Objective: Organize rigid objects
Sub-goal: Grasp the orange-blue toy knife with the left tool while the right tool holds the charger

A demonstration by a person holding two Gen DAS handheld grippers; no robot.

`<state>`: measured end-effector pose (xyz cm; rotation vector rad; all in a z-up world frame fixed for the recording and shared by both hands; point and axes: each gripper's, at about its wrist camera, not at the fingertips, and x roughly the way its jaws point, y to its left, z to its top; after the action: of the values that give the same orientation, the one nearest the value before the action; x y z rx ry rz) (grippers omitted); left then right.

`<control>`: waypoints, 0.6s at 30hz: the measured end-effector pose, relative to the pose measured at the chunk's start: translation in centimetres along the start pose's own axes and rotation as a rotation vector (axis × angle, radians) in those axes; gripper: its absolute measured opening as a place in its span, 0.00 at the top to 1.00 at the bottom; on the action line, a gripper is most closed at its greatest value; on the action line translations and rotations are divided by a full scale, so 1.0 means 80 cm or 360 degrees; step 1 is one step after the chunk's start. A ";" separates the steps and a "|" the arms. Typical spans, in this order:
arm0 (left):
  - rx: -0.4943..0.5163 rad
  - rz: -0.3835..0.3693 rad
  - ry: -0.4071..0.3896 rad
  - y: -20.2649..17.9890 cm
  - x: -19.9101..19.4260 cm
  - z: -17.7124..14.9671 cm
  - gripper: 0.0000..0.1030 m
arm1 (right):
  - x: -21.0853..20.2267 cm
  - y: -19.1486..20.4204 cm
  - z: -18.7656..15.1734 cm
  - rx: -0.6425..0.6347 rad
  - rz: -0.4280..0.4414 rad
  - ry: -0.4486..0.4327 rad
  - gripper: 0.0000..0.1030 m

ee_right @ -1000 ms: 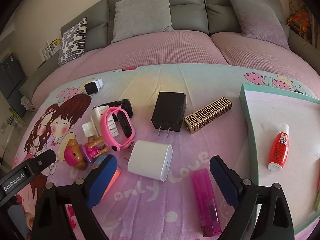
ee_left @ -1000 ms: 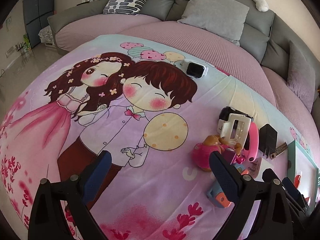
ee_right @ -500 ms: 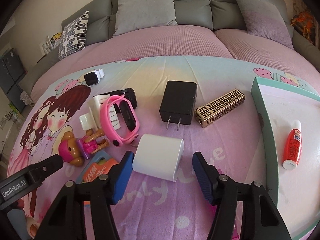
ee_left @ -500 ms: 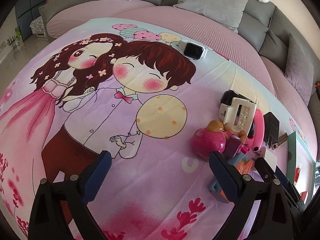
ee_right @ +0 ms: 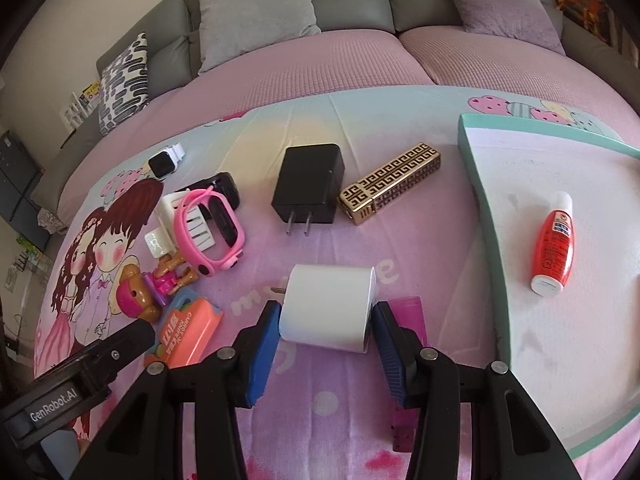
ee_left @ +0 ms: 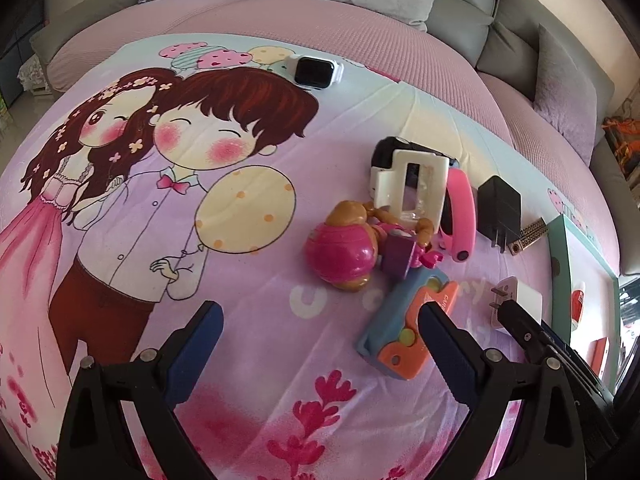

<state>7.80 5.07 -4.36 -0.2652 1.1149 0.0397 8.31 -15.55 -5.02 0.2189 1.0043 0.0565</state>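
Closing right gripper (ee_right: 326,330) around one white charger (ee_right: 330,308); left gripper (ee_left: 320,334) apart, empty; two watches.

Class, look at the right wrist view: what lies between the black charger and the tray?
A gold patterned lighter lies on the sheet between the black charger and the tray, seen in the right wrist view.

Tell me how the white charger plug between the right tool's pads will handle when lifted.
The white charger looks like a hard plastic block, so probably stiff and light. Its smooth, rounded sides may slip in the closing right tool, whose pads sit at both flanks. The prongs poke out left, clear of the pads.
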 end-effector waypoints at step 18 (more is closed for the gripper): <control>0.0305 0.0023 0.0021 -0.063 0.013 -0.015 0.29 | -0.012 -0.023 -0.003 0.0046 -0.0020 0.0024 0.52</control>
<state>8.01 -0.22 -4.79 -0.0864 1.1250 -0.0559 7.51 -17.44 -4.72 0.2389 1.0217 0.0325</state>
